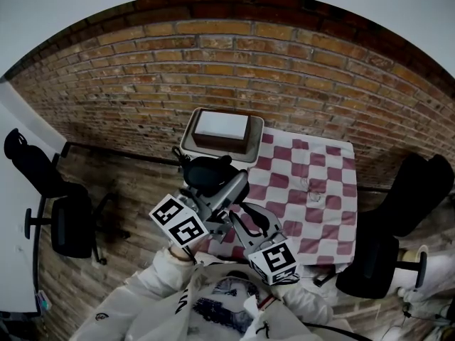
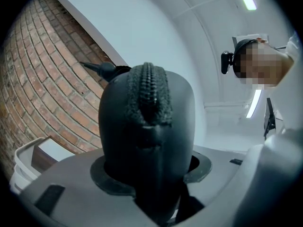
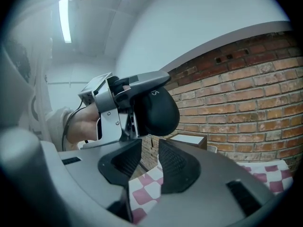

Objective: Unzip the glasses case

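A black oval glasses case [image 2: 147, 122] fills the left gripper view, its zipper [image 2: 147, 91] running up the near edge. My left gripper [image 2: 149, 174] is shut on the case's lower end and holds it above the table's left side. In the head view the case [image 1: 207, 172] juts from the left gripper [image 1: 222, 183]. My right gripper [image 3: 150, 157] stands open just below and short of the case [image 3: 156, 112], nothing between its ribbed pads [image 3: 175, 167]. In the head view the right gripper [image 1: 247, 210] sits just right of the left one.
A red-and-white checkered cloth [image 1: 316, 183] covers the table. A grey tray [image 1: 188, 142] with a white-topped box [image 1: 222, 125] stands at its far left corner. A black office chair [image 1: 64, 219] is at the left, another black seat [image 1: 394, 222] at the right.
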A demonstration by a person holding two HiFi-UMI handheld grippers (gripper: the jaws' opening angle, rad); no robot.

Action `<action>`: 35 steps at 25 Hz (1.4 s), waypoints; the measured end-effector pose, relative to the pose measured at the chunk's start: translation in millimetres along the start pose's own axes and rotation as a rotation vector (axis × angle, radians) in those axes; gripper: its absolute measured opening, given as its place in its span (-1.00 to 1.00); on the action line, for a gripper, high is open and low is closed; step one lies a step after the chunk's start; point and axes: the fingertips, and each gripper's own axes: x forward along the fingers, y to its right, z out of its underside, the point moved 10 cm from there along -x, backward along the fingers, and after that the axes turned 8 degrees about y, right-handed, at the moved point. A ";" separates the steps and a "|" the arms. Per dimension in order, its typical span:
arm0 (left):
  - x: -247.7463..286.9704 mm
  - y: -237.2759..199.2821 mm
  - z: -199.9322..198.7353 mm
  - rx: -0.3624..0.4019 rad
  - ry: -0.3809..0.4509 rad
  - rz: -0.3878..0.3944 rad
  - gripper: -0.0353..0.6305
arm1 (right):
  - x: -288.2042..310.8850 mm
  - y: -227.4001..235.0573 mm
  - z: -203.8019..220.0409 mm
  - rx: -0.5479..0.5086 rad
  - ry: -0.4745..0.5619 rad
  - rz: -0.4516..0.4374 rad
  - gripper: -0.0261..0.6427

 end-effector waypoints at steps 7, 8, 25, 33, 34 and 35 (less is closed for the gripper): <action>3.6 -0.3 0.9 -0.009 -0.009 0.008 -0.12 | 4.9 -0.3 0.0 -0.007 0.003 0.002 -0.57; 4.3 -0.1 1.1 -0.010 -0.010 0.009 -0.12 | 4.8 0.1 -0.1 -0.009 0.002 0.002 -0.57; 2.5 2.7 0.1 -0.024 -0.013 0.024 -0.12 | 7.8 -3.5 -2.3 -0.023 0.014 0.011 -0.72; -0.9 4.9 0.4 -0.021 -0.011 0.023 -0.12 | 6.3 -5.6 -0.2 -0.038 0.012 0.020 -0.79; -1.2 4.8 0.2 -0.020 -0.011 0.022 -0.12 | 6.1 -5.6 -0.4 -0.039 0.011 0.021 -0.80; -1.5 4.9 0.3 -0.020 -0.011 0.021 -0.12 | 5.6 -5.6 -0.5 -0.039 0.010 0.022 -0.81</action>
